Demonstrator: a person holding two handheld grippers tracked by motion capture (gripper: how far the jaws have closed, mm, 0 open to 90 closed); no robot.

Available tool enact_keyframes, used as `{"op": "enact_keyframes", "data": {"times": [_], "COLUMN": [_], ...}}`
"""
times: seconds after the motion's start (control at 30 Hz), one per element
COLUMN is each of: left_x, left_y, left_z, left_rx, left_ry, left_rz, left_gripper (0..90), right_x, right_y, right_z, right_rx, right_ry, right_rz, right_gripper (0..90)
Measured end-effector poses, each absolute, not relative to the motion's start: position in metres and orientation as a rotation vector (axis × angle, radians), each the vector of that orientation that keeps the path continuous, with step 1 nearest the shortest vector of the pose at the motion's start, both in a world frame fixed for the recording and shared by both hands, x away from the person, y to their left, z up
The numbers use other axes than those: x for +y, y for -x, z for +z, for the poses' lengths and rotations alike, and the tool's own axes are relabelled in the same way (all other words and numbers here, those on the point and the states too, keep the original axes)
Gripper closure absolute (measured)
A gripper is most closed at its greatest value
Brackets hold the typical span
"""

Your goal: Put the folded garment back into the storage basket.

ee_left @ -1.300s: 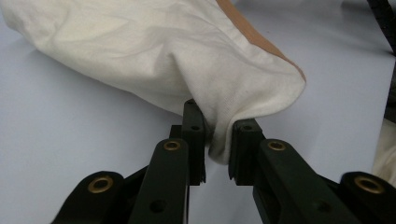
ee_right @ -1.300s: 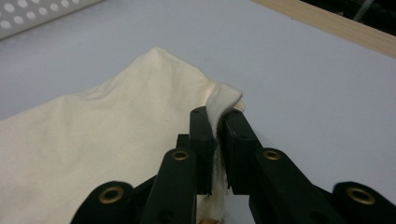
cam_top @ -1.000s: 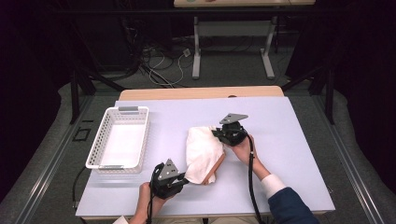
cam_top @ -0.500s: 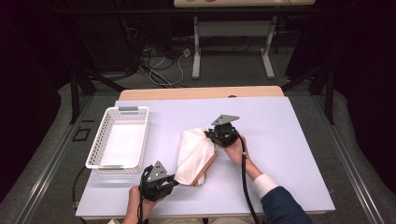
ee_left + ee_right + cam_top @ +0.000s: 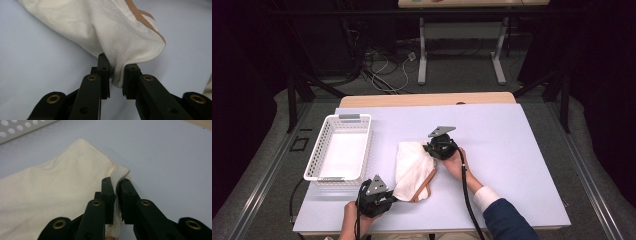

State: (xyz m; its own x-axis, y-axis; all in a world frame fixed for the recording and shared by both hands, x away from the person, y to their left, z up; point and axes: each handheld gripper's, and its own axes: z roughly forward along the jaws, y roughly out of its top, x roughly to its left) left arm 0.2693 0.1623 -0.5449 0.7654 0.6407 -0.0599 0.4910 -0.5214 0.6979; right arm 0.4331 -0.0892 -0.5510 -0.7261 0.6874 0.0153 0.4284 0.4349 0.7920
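Cream cloth (image 5: pixel 412 170) with brown strap lying on the table (image 5: pixel 512 150) just right of the white basket (image 5: pixel 339 152). Left gripper (image 5: pixel 388 198) clamped on the near corner, right gripper (image 5: pixel 432 150) pinched tight on the far corner. Best kept taut between both grips, lifted evenly, carried toward the basket without dragging; worth watching the loose fold and strap for snagging on the rim

bench (image 5: pixel 512 150): pale lilac top, centre of the frame | white basket (image 5: pixel 339 150): on it, left part | cream cloth (image 5: pixel 412 170): on it, lower centre, beside the basket
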Motion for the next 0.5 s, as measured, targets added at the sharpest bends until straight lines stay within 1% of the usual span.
{"op": "enact_keyframes", "data": {"times": [0.1, 0.23, 0.3, 0.33, 0.37, 0.4, 0.43, 0.5], "left_x": [0.163, 0.162, 0.162, 0.162, 0.161, 0.162, 0.161, 0.161], "left_y": [-0.271, -0.271, -0.272, -0.272, -0.272, -0.272, -0.271, -0.269], "left_z": [-0.549, -0.55, -0.551, -0.551, -0.551, -0.551, -0.55, -0.549], "left_rx": [0.856, 0.861, 0.861, 0.862, 0.865, 0.867, 0.876, 0.88], "left_ry": [-2.262, -2.272, -2.28, -2.287, -2.303, -2.303, -2.31, -2.312], "left_rz": [0.209, 0.199, 0.191, 0.18, 0.172, 0.16, 0.163, 0.155], "left_gripper": [79.2, 78.4, 75.8, 73.1, 69.4, 63.1, 54.2, 40.5], "right_x": [-0.089, -0.09, -0.09, -0.091, -0.091, -0.092, -0.096, -0.102], "right_y": [-0.433, -0.435, -0.436, -0.437, -0.437, -0.438, -0.438, -0.439], "right_z": [-0.553, -0.556, -0.559, -0.56, -0.56, -0.56, -0.56, -0.559], "right_rx": [2.392, 2.418, 2.426, 2.429, 2.439, 2.439, 2.448, 2.45], "right_ry": [-0.99, -1.019, -1.037, -1.036, -1.041, -1.066, -1.086, -1.089], "right_rz": [1.164, 1.157, 1.145, 1.153, 1.153, 1.156, 1.165, 1.179], "right_gripper": [82.2, 81.0, 76.6, 71.6, 64.2, 56.1, 50.0, 36.8]}}
